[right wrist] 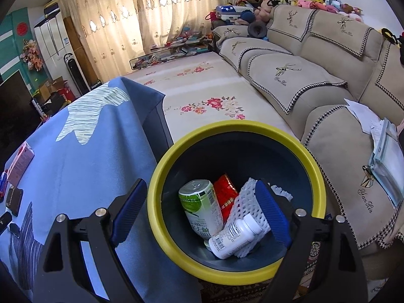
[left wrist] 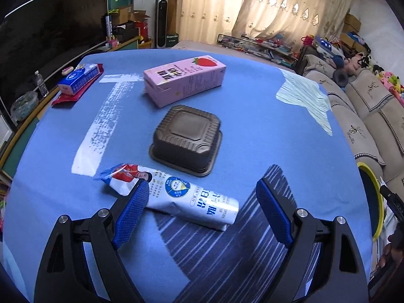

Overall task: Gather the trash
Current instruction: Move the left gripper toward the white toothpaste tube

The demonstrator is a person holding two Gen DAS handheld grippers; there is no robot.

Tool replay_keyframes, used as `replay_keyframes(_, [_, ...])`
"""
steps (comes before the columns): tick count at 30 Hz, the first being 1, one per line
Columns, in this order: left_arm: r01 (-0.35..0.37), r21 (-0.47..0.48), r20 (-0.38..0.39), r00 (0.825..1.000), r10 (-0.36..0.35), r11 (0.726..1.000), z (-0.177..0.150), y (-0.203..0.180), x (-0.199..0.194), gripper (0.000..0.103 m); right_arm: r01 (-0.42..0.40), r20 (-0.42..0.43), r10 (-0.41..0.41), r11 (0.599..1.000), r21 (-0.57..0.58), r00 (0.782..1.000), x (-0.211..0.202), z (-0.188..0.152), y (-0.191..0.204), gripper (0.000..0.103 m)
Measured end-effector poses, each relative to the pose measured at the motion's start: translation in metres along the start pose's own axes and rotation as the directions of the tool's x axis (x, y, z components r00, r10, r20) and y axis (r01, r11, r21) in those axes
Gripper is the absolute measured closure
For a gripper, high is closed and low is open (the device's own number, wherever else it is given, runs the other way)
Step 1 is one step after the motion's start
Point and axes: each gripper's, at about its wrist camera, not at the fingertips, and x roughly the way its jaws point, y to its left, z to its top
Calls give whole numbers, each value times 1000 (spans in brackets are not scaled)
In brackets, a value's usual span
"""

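Left wrist view: our left gripper (left wrist: 202,194) stands released over the blue table (left wrist: 252,96), a white milk pouch (left wrist: 174,197) lying between its fingers, a brown tray (left wrist: 186,139) at 12 o'clock and a pink carton (left wrist: 184,79) beyond. Right wrist view: our right gripper (right wrist: 200,202) hangs released and empty above the yellow-rimmed bin (right wrist: 161,217), which holds a green can (right wrist: 202,207), red wrapper (right wrist: 226,194), white bottle (right wrist: 234,234) and foam net (right wrist: 246,199).

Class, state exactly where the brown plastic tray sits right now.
In the left wrist view the brown plastic tray lies upside down mid-table on the blue cloth, between the pink strawberry carton and the white pouch.
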Motion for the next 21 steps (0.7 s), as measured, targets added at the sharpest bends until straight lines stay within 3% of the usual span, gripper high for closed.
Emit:
replay_keyframes(7, [12, 3, -59, 998, -12, 1000, -13, 29, -18, 18, -16, -3, 17, 1000, 15, 1000, -1, -1, -5, 20])
replay_keyframes(12, [-9, -28, -11, 1000, 9, 1000, -9, 51, -32, 18, -33, -3, 33, 999, 14, 999, -1, -1, -2, 20])
replay_keyframes(14, [23, -42, -15, 1000, -24, 999, -5, 60, -32, 18, -34, -1, 34, 999, 7, 999, -3, -2, -2, 20])
replay_keyframes(21, [70, 47, -38, 997, -69, 996, -9, 51, -34, 18, -36, -7, 36, 999, 5, 999, -2, -1, 0, 20])
